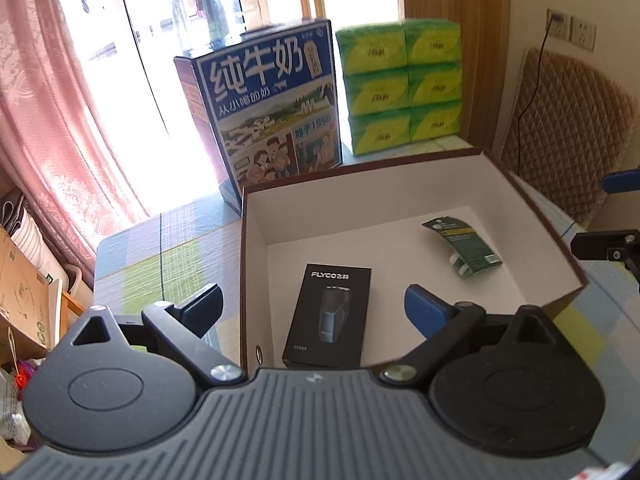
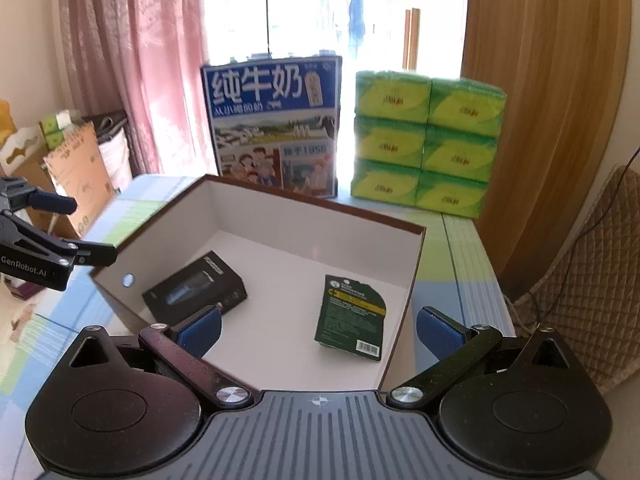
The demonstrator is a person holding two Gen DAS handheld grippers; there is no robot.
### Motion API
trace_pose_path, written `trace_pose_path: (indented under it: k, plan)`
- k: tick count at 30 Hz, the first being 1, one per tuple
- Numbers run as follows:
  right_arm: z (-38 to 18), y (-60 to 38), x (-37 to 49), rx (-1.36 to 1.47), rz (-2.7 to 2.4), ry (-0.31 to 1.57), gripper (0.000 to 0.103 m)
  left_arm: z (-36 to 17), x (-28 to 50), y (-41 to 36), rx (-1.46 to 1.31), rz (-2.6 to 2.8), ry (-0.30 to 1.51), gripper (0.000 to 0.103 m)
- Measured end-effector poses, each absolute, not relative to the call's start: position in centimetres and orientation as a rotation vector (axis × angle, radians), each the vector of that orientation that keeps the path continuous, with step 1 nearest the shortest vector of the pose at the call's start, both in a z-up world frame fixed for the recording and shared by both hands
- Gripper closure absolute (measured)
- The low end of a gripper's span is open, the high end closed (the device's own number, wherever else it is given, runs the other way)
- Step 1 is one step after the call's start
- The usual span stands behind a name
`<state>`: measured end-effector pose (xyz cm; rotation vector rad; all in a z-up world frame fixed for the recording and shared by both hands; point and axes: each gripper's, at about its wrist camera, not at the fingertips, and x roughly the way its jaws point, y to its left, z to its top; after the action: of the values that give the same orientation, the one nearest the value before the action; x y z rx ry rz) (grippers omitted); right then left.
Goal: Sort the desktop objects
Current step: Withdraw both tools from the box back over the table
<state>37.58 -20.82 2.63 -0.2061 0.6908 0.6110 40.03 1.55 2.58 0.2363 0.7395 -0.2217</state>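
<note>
Through the left wrist camera, we see our left gripper (image 1: 314, 312) with its 2 blue-padded fingers spread wide and holding nothing, hanging over the near wall of the open storage box (image 1: 256, 280). Just ahead of the gap between the fingers, the black FLYCO shaver box (image 1: 327, 316) lies flat on the white floor of the box. Further ahead and to the right of the fingers lies the dark green card pack (image 1: 464, 246), also inside the box. Beyond the box's far wall stands the blue milk carton (image 1: 272, 100), with the stack of green tissue packs (image 1: 400, 84) to its right.

Through the right wrist camera, our right gripper (image 2: 318, 330) is likewise spread and empty, above the near edge of the same box. The shaver box sits just ahead of its left finger, and the green card pack lies between the fingers, slightly right of centre. The left gripper shows at the far left of this view.
</note>
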Motion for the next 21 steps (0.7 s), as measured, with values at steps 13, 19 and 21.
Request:
trace_pose_path:
  k: [13,19,21]
  plan:
    - [3.7,-25.8,31.2,-0.134,0.65,0.658,0.002,5.0,31.0,4.3,0.165,-0.177,0.702,0.004]
    - [2.6,-27.5,28.2,-0.12,0.64,0.674,0.002,4.2,26.4,4.4,0.151,-0.162,0.71,0.004]
    - [2.1,-27.9,27.0,-0.13,0.645,0.682,0.002,3.6,25.0,4.2,0.136,-0.151,0.721,0.004]
